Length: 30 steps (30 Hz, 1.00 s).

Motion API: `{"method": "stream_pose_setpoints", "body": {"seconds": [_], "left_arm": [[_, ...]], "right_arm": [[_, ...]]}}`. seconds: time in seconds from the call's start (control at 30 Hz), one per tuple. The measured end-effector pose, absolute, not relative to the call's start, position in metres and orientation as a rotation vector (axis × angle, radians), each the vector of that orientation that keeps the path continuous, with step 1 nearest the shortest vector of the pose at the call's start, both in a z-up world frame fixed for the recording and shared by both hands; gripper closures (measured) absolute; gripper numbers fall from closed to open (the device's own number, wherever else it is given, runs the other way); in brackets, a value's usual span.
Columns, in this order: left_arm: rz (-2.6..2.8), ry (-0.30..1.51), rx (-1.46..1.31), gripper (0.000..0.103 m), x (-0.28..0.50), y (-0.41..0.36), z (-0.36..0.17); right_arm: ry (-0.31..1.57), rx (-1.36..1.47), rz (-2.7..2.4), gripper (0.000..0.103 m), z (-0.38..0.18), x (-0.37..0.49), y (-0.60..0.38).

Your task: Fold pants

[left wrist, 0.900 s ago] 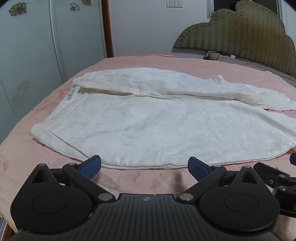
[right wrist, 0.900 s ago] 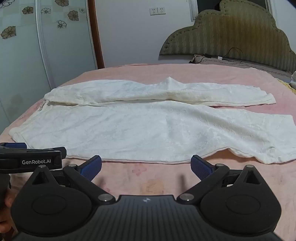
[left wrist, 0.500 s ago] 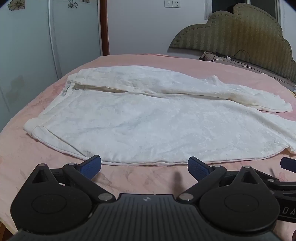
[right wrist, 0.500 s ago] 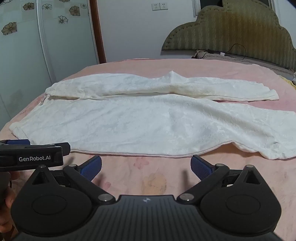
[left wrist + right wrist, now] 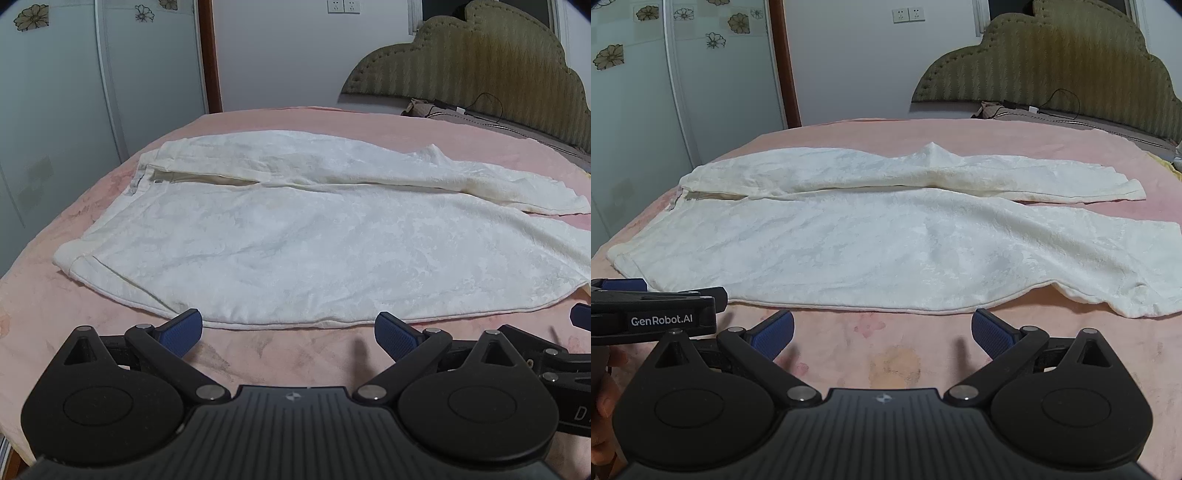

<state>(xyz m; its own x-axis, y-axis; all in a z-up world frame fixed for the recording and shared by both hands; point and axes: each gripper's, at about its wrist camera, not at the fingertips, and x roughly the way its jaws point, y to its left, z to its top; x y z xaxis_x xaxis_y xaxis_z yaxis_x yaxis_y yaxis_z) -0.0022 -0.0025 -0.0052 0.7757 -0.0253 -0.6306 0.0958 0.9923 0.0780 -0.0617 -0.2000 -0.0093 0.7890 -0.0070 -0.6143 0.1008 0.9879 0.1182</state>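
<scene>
We hold both claws, left [image 5: 288, 328] and right [image 5: 882, 326], wide and empty just short of the pants [image 5: 295, 254], whose long axis lies crosswise on the bed [image 5: 894, 354].

pink bed cover [image 5: 295, 122], olive headboard [image 5: 480, 62], flowered wardrobe doors [image 5: 635, 110], wall sockets [image 5: 908, 14].

Bed: pink blanket [image 5: 258, 125] with faint flower print covers it, near to far.
Headboard: olive, scalloped, padded [image 5: 480, 62], far right.
Wall: plain white [image 5: 280, 51], double socket [image 5: 343, 5] high up.
Wardrobe: pale sliding doors [image 5: 635, 110] with flower decals, left.
Door frame: brown wooden post [image 5: 208, 55] beside the wardrobe.
Cable: black, below the headboard [image 5: 480, 103].
</scene>
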Motion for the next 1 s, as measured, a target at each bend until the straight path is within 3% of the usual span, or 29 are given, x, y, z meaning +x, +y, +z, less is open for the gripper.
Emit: {"method": "stream_pose_setpoints", "body": {"seconds": [1.0], "left_arm": [[-0.049, 0.685, 0.113, 0.002, -0.0013, -0.0003, -0.0072]], "right_arm": [[0.654, 0.153, -0.041, 0.0, -0.0113, -0.062, -0.1955]]}}
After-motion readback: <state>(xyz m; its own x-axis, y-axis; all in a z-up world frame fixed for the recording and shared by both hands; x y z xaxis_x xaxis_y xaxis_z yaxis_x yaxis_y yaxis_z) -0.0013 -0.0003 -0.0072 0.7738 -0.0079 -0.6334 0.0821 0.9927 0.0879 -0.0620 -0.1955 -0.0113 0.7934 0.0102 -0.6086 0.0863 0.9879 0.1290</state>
